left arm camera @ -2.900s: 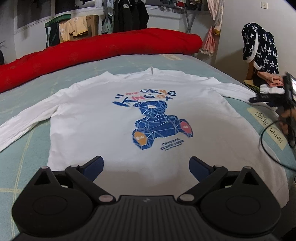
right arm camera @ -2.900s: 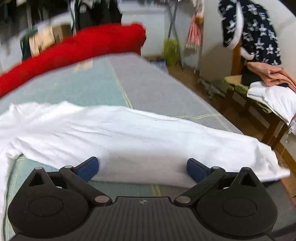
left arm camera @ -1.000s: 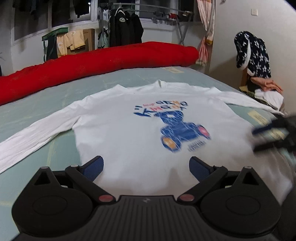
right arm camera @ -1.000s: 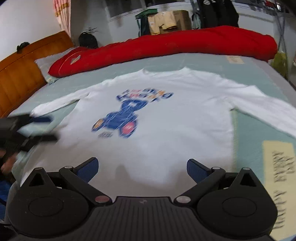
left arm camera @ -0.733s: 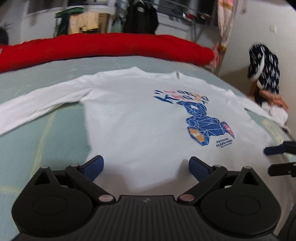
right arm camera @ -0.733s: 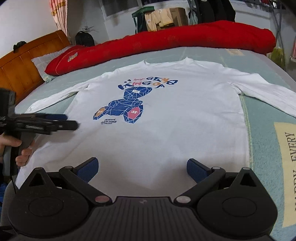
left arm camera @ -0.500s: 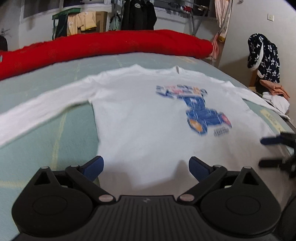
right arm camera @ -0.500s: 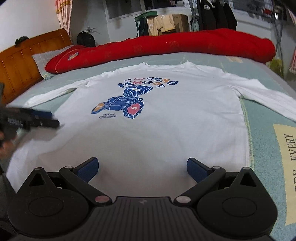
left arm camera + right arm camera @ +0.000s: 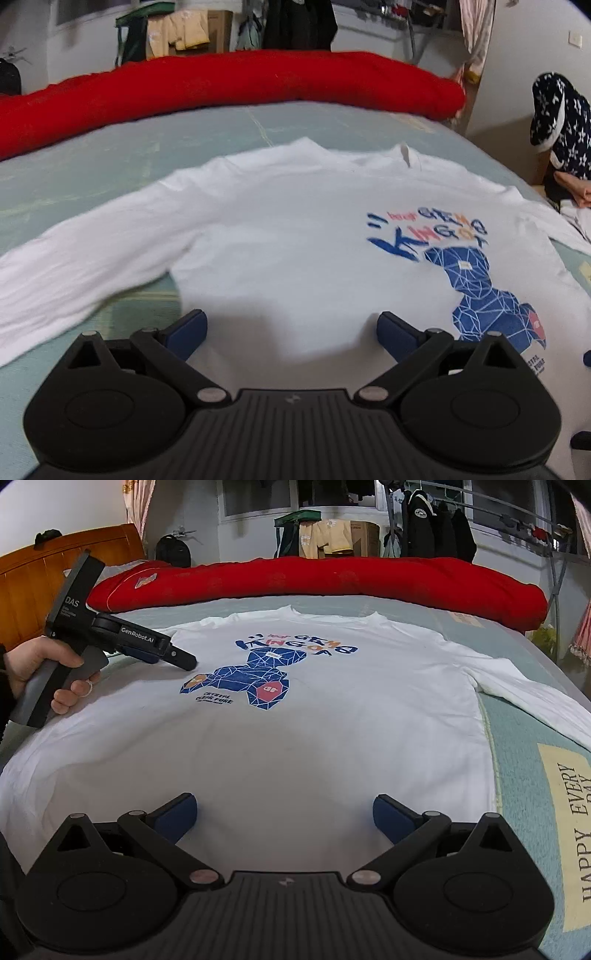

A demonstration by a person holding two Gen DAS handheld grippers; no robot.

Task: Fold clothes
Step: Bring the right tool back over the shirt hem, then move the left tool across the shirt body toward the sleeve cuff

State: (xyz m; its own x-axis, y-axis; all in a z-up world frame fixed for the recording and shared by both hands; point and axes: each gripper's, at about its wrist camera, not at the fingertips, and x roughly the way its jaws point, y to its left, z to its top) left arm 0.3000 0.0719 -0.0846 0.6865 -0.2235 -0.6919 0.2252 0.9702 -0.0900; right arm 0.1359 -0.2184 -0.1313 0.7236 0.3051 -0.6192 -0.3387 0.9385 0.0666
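A white long-sleeved shirt [image 9: 295, 236] lies flat, print side up, on a pale green bed [image 9: 110, 162], its blue geometric bear graphic [image 9: 484, 291] at right and one sleeve stretched out to the left edge. The left gripper [image 9: 291, 326] hovers over the shirt's lower part, its blue-padded fingers [image 9: 186, 330] spread wide with nothing between them. A long red bolster [image 9: 221, 88] runs across the far side of the bed; a star-patterned dark garment [image 9: 561, 122] hangs at right.

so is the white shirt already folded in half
No, the white shirt lies spread flat on the bed with its bear print facing up and a sleeve stretched out.
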